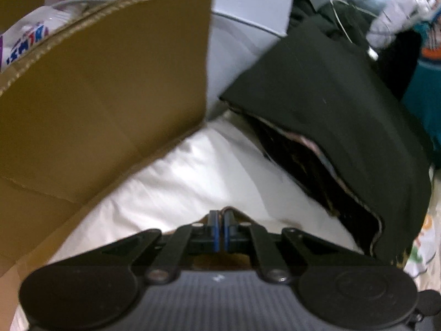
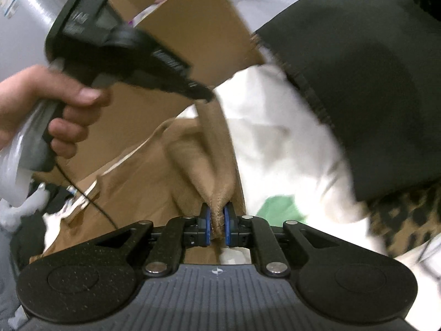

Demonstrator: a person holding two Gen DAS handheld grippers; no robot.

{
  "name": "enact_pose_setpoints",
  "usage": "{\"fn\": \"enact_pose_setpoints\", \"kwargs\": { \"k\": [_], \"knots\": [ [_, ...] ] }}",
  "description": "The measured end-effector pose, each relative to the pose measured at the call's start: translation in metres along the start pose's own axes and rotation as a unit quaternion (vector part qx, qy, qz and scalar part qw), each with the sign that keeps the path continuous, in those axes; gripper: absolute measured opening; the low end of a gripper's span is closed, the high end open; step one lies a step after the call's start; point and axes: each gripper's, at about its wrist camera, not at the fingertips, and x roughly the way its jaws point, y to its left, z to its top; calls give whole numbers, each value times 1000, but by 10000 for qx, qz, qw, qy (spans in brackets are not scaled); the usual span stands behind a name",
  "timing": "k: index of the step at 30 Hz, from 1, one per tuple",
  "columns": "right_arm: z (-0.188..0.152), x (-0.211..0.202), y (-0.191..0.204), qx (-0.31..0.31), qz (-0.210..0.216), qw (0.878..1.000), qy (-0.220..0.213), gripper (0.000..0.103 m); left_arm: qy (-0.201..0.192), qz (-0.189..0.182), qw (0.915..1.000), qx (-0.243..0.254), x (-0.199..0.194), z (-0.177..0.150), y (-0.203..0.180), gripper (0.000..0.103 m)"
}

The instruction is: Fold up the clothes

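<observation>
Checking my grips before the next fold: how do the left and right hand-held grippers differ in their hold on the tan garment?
The right hand-held gripper pinches a thick hemmed fold of the tan garment, plainly visible between its pads. The left hand-held gripper shows only a sliver of tan at its nearly closed fingertips. In the right wrist view the left one sits higher, pulling the cloth up. Both are shut on the same garment.

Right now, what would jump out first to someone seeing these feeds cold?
The tan garment stretched between both grippers: the right gripper pinches its hem, the left gripper grips its far end. Beyond it stand a cardboard box on the left and a black garment on the right.
</observation>
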Motion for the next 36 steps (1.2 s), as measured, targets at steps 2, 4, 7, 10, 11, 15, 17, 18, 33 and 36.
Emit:
{"fn": "enact_pose_setpoints", "kwargs": {
  "k": [2, 4, 7, 10, 11, 15, 17, 18, 33, 36],
  "knots": [
    [6, -1, -3, -24, -66, 10000, -69, 8, -58, -19, 10000, -29, -1, 7, 5, 4],
    [13, -1, -5, -48, -133, 9998, -138, 8, -76, -43, 10000, 8, 2, 13, 4, 4],
    [23, -2, -9, -84, -232, 9994, -241, 8, -119, -64, 9999, 31, 8, 19, 4, 3],
    [32, -3, -14, -120, -332, 9988, -345, 8, -182, -50, 9998, 61, 16, 27, 4, 3],
    [35, -2, -14, -149, -367, 9985, -376, 8, -203, -46, 9998, 71, 18, 29, 4, 3],
    [44, 6, -7, -360, -478, 9971, -460, 8, -264, 85, 9995, 119, 23, 35, 8, 3],
    [51, 14, -4, -448, -563, 9966, -411, 9, -270, 117, 9996, 56, 25, 38, 13, 3],
    [56, 17, -3, -500, -621, 9961, -380, 9, -276, 86, 9996, 52, 26, 39, 15, 3],
    [45, -3, -20, 236, -720, 9967, -289, 32, -208, 109, 9988, 434, 6, 30, 59, 33],
    [40, 3, -25, 556, -742, 9953, -280, 32, -119, 52, 9988, 472, 11, 21, 63, 33]
  ]
}}
